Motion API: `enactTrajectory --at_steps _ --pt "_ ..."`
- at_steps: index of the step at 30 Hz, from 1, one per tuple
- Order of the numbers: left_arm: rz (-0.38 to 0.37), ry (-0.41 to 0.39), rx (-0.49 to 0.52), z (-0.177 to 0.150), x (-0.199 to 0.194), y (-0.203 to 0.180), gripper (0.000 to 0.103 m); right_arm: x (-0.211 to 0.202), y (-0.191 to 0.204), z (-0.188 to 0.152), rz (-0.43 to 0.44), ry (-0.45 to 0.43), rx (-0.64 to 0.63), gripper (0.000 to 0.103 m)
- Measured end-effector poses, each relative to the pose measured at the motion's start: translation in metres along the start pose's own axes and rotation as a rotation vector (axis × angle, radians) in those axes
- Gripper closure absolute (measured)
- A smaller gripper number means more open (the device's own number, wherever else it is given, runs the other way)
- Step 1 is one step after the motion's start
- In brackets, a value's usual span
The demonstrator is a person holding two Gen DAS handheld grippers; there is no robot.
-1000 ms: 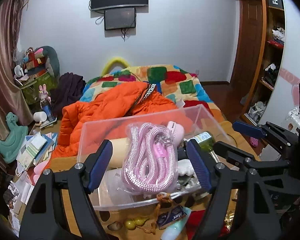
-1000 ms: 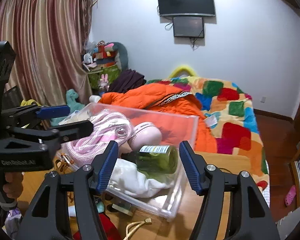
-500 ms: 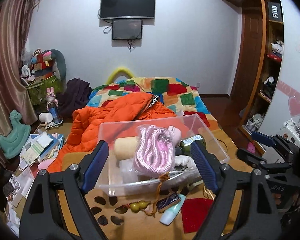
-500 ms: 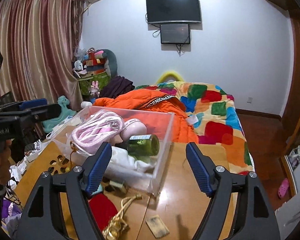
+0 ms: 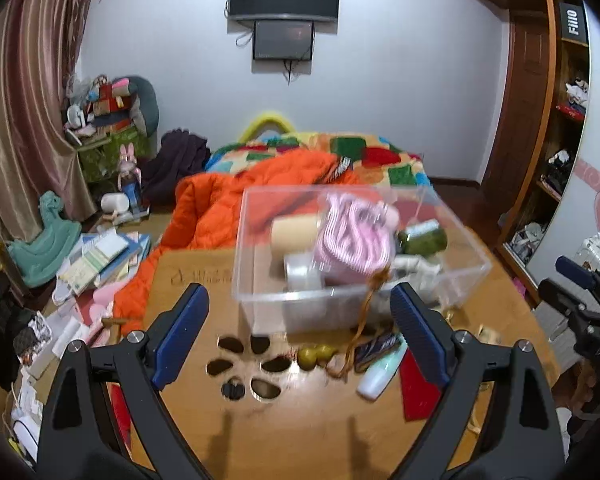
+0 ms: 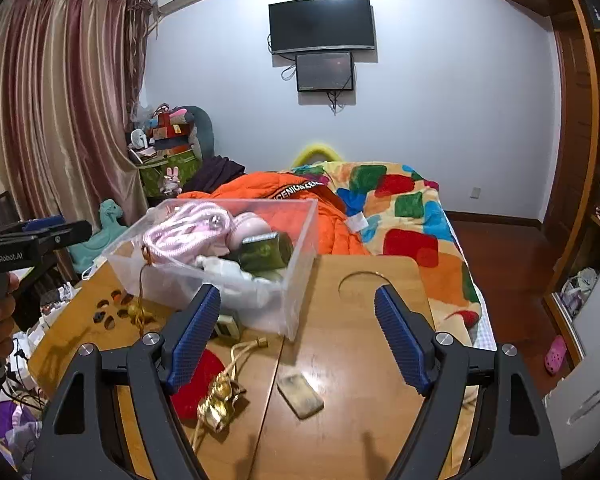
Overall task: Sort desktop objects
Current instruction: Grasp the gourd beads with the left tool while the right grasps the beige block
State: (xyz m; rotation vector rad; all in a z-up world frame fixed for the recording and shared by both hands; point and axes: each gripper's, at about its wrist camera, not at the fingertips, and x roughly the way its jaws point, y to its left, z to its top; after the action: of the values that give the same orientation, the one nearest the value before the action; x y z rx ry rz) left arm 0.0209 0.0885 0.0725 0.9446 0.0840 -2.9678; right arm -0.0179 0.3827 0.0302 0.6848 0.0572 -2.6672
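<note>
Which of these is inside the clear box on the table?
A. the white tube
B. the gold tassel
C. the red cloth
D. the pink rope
D: the pink rope lies coiled inside the clear box, beside a green bottle.

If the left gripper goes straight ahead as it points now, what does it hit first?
Most likely the clear bin, at its near wall: the open left gripper points at it over bare desk. Depth is hard to judge in this blurred fisheye view.
</note>
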Motion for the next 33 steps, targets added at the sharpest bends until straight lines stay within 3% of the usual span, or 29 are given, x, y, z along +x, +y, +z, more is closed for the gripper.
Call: enactTrajectory --at_steps 11,19,21,27,33 --pt "-0.025 0.166 -0.050 -0.042 0.046 0.008 0.010 0.026 -0.018 -0.042 -0.007 0.122 0.112 0.026" --pt "-0.032 0.233 -0.041 -0.055 0.073 -0.004 0.010 0.044 -0.017 -0.060 0.011 0.204 0.116 0.026" --pt "-0.033 0.248 -0.046 -0.054 0.080 -0.004 0.010 0.049 -0.013 -0.062 0.010 0.219 0.104 0.030" --pt "-0.018 0.265 -0.049 -0.053 0.091 -0.007 0.010 0.060 -0.001 -0.067 -0.010 0.264 0.034 0.056" --pt "0.036 0.247 -0.007 -0.052 0.093 -0.016 0.028 0.061 0.004 -0.068 -0.012 0.254 -0.005 0.072"
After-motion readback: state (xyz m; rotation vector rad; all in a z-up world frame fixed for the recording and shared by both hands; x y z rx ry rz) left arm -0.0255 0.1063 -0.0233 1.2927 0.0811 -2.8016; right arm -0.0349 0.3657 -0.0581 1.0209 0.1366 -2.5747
